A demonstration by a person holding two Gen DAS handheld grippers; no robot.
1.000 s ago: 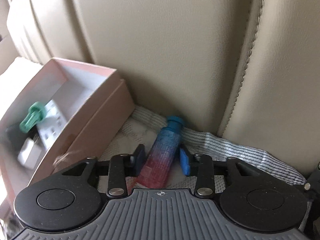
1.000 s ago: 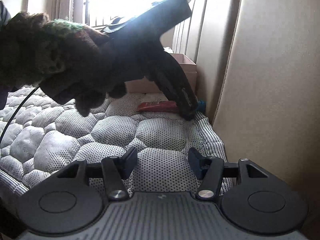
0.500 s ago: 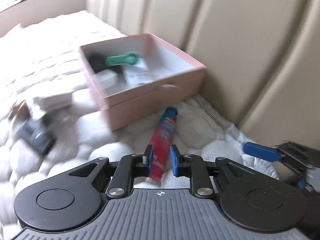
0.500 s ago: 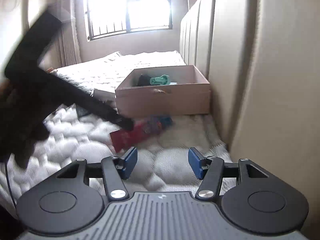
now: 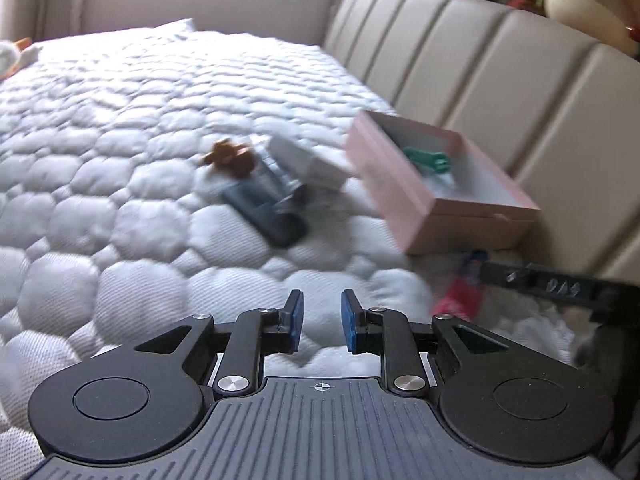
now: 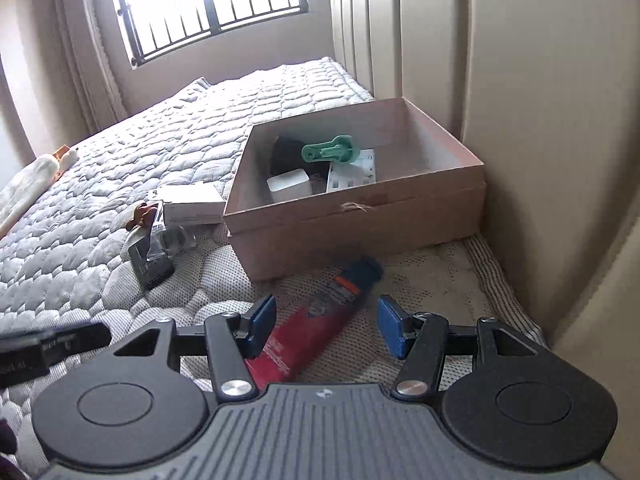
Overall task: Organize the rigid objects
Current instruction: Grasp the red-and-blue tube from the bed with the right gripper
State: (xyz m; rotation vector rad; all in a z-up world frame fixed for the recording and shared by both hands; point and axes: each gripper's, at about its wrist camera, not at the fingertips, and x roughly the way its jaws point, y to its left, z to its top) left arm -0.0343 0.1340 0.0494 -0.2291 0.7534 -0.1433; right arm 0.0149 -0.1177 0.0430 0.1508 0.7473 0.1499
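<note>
A red tube with a blue cap [image 6: 320,320] lies on the quilted mattress in front of a pink box [image 6: 360,220]. My right gripper [image 6: 326,326] is open and hovers over the tube, one finger on each side of it. My left gripper [image 5: 319,326] is open and empty above bare mattress, left of the tube [image 5: 460,292]. The box [image 5: 404,200] holds a green tool [image 6: 326,150], a white block [image 6: 289,187] and a white card. A dark phone-like object [image 5: 264,212], a small white box [image 5: 304,160] and a brown toy [image 5: 230,156] lie left of the box.
The padded beige headboard [image 6: 540,120] stands right behind the box and tube. The mattress [image 5: 120,160] stretches left toward a barred window [image 6: 208,4]. A cream soft toy [image 6: 28,184] lies at the far left edge.
My left gripper let go of the red tube, opened and swung left away from it. My right gripper moved forward over the tube, which now lies between its fingers.
</note>
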